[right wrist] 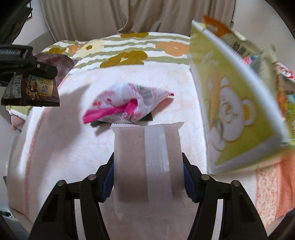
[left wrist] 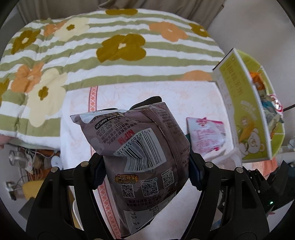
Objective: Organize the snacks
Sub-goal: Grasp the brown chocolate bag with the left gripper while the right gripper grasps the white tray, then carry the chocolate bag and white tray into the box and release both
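My left gripper (left wrist: pixel 145 166) is shut on a purple-brown snack bag (left wrist: pixel 143 145) with a barcode, held above the bed; the bag also shows in the right wrist view (right wrist: pixel 36 90) at the far left. My right gripper (right wrist: pixel 147 175) is shut on a pale, translucent snack packet (right wrist: pixel 147 162) with a white seam strip. A white and pink snack bag (right wrist: pixel 127 105) lies on the bed ahead of it, over a dark packet; it also shows in the left wrist view (left wrist: pixel 206 136). A green carton box (right wrist: pixel 237 103) with a bear print holds several snacks at the right (left wrist: pixel 247 114).
A green-striped floral blanket (left wrist: pixel 103 48) covers the far part of the bed. The white and pink sheet (right wrist: pixel 60 147) lies under the snacks. Beige curtains (right wrist: pixel 129 16) hang behind. Cables and clutter (left wrist: pixel 27 162) sit on the floor at left.
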A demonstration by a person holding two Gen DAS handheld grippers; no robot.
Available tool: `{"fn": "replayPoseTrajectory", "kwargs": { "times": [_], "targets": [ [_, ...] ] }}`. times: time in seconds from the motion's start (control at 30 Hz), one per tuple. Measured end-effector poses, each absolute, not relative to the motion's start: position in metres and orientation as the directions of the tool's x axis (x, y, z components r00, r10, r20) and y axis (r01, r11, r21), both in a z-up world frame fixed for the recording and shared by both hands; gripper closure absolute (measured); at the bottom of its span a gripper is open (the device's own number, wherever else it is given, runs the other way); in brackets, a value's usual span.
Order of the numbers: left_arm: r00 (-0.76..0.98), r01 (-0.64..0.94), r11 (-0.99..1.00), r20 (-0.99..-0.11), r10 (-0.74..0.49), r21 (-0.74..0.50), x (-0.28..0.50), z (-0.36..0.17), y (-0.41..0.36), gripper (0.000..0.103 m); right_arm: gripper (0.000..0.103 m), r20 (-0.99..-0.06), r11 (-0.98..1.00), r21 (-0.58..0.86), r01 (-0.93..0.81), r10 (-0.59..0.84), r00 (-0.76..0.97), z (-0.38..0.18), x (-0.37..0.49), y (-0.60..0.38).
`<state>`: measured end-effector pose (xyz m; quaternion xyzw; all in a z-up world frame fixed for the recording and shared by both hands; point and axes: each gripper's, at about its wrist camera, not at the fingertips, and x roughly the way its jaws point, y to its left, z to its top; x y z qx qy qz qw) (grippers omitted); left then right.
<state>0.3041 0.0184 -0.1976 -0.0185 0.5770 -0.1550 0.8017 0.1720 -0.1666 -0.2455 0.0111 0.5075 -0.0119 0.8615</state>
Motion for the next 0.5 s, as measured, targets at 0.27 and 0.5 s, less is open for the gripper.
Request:
{"fn": "replayPoseTrajectory", "kwargs": {
  "times": [0.27, 0.5],
  "targets": [
    [0.381, 0.311, 0.918, -0.852, -0.359, -0.248, 0.294, -0.131, 0.002, 0.034, 0.044, -0.807, 0.999, 0.038, 0.036, 0.009, 0.59, -0.159, 0.16, -0.175],
    [0.449, 0.364, 0.896, -0.795, -0.407, -0.254, 0.286, -0.08, -0.04, 0.034, 0.044, -0.743, 0.994, 0.095, 0.058, 0.032, 0.669, -0.1, 0.158, -0.22]
  ]
}}
